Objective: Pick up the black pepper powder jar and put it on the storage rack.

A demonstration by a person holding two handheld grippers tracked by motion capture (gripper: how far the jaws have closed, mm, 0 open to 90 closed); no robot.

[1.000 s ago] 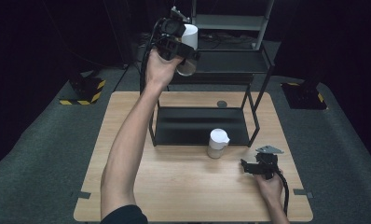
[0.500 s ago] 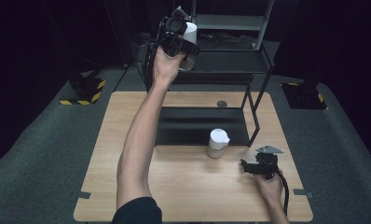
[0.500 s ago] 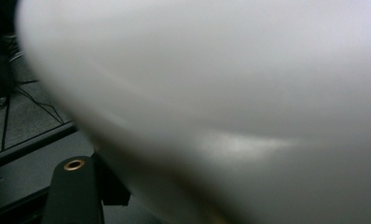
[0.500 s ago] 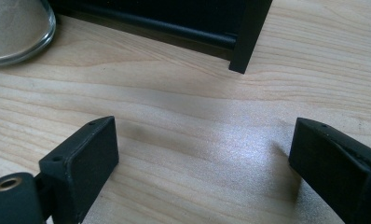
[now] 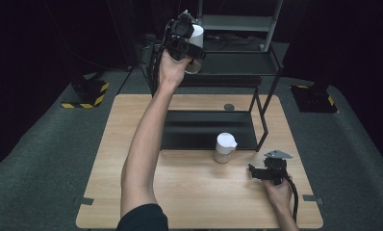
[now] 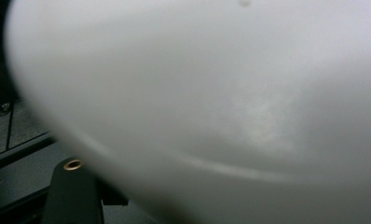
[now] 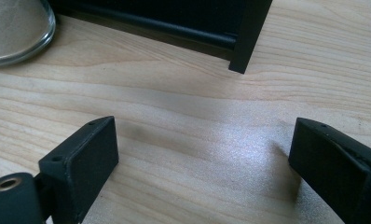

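Left gripper (image 5: 192, 45) now holds white jar (image 5: 195, 36) higher (at shelf (image 5: 237, 62)).

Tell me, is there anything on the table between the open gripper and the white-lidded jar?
Nothing. In the high view, only bare wooden table lies between the right gripper and the jar. The right gripper view shows the same bare wood.

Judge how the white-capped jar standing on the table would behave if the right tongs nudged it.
The jar stands upright, taller than wide, so a high push might tip it. Its clear rounded base looks like glass: probably smooth, slippery and breakable. The right tongs, jaws open, rest apart from it.
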